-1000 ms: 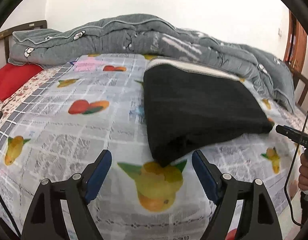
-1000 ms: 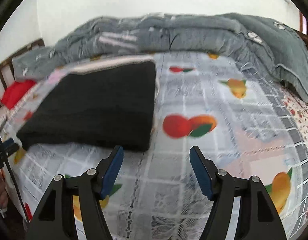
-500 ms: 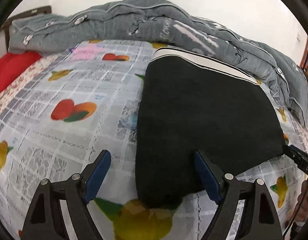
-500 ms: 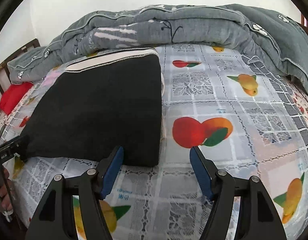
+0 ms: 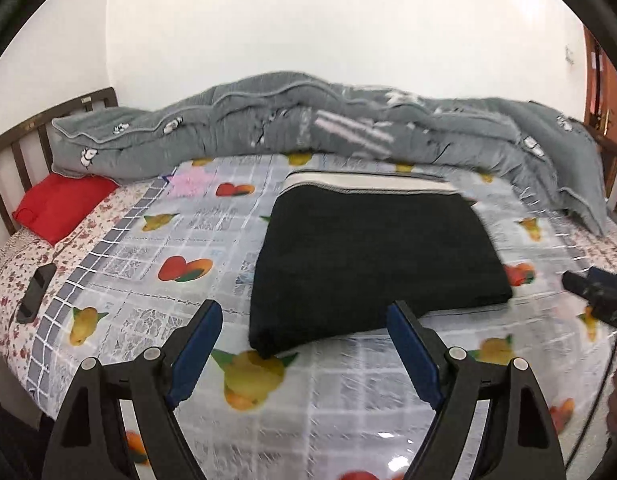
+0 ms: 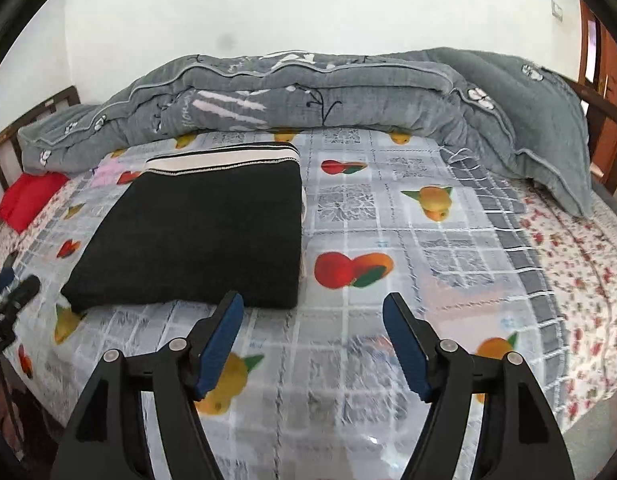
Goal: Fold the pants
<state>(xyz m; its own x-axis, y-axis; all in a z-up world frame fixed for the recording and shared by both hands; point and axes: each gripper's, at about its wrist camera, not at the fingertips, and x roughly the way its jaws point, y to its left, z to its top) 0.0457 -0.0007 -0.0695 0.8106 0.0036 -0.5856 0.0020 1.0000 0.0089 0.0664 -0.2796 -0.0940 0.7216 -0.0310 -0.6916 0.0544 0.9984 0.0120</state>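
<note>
Both grippers tilt down toward the bed. The left gripper (image 5: 304, 344) is released, the folded pants (image 5: 372, 264) lying beyond its jaws (nothing between them). The right gripper (image 6: 313, 338) is opening, empty, the pants beyond its left jaw.

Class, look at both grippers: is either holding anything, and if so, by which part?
Nothing is held. The left gripper and right gripper hover open above the bed, apart from the folded black pants.

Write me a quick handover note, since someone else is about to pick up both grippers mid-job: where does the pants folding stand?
Left gripper: open, empty, above the sheet near the pants' front corner.
Right gripper: jaws opening, nothing between them, off the pants' near edge.
Black pants: folded into a neat rectangle on the fruit-print sheet, white waistband toward the grey quilt.
Done: the folds, apparently.
Left: probably nothing but a check that the edges line up.
</note>
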